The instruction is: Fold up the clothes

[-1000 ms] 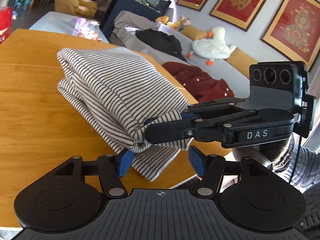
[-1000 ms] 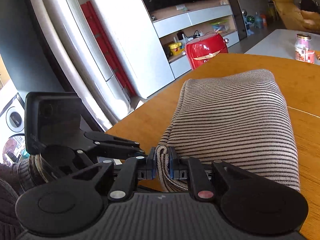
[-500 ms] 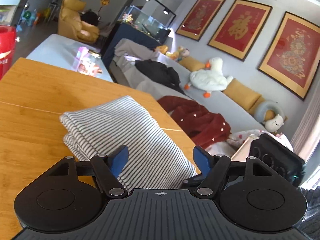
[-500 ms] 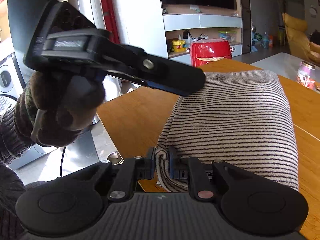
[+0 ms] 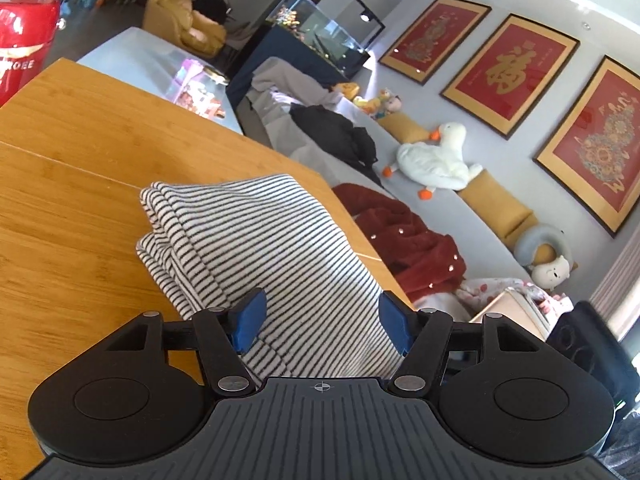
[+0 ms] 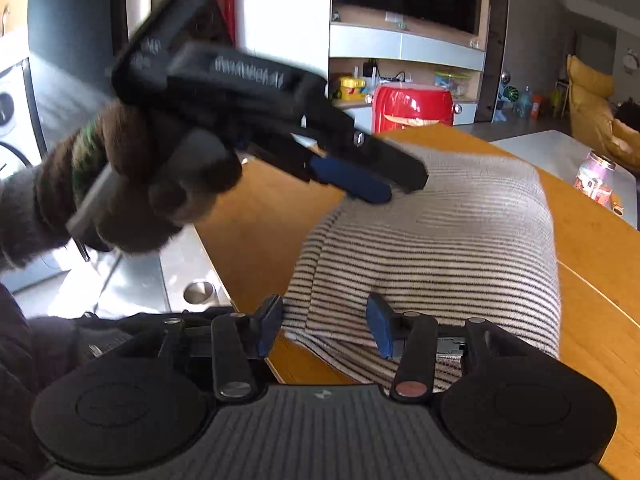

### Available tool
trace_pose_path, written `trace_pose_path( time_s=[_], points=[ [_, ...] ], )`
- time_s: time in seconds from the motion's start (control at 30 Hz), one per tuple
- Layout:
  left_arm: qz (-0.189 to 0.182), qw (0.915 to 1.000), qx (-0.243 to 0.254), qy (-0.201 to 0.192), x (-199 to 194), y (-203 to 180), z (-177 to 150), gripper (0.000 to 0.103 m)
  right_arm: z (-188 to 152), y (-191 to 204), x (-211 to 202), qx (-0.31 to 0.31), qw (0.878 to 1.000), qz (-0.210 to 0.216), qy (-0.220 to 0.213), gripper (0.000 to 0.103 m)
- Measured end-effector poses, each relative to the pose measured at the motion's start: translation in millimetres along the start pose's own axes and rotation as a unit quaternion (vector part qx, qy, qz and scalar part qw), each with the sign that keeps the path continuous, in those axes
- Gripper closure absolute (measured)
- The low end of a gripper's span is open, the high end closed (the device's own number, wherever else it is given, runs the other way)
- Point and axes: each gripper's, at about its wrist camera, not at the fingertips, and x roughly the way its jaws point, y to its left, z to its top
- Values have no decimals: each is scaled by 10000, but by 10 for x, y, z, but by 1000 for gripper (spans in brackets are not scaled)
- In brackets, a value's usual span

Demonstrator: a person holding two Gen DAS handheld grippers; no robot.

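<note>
From where I sit, the folding looks almost done. The striped sweater (image 5: pixel 256 248) lies as a compact, layered bundle on the wooden table (image 5: pixel 80 200), close to the table's near edge and toward the corner that faces the sofa (image 5: pixel 400 168). I see no sleeve or hem trailing out. What is left, as I judge it, is only a tidy-up: squaring the stacked edges, or setting the bundle aside.

My left gripper (image 5: pixel 318 326) is spread wide and holds nothing, its blue pads either side of the near end of the sweater, above the cloth. My right gripper (image 6: pixel 326 328) also has its jaws apart — no cloth is pinched between them, though the bundle's folded corner lies just ahead of the tips.

The two views earn their keep differently. The left wrist view shows the stacked layers along the bundle's far-left edge (slightly stepped, not flush) and how near the bundle sits to the table edge on the sofa side. The right wrist view shows what that one cannot — the left gripper (image 6: pixel 352 184) from outside, blurred, angled down over the top of the sweater (image 6: pixel 440 240), plus the rounded fold along the near side and the red appliance (image 6: pixel 412 108) beyond the table's far edge.
</note>
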Motion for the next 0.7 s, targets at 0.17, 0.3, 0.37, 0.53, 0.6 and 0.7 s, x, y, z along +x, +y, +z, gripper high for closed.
trace_pose_path(
  time_s=[0.17, 0.3, 0.37, 0.53, 0.6, 0.7],
  points=[
    [259, 9993, 262, 17, 5, -96, -19, 35, 42, -116, 25, 162, 9998, 71, 86, 56],
    [348, 9984, 437, 31, 13, -159, -36, 31, 169, -394, -134, 385, 9992, 78, 92, 29],
    [369, 9980, 508, 32, 14, -175, -44, 31, 277, -675, -249, 750, 9971, 88, 13, 21],
    [351, 9979, 538, 25, 7, -176, -51, 30, 444, -1418, -251, 1908, 9814, 182, -28, 6],
    [350, 9979, 547, 23, 5, -178, -56, 30, 445, -1655, -33, 2319, 9722, 313, 120, 3],
    [341, 9978, 561, 23, 1, -174, -58, 30, 405, -1875, 417, 2676, 9615, 373, 512, 3]
  ],
)
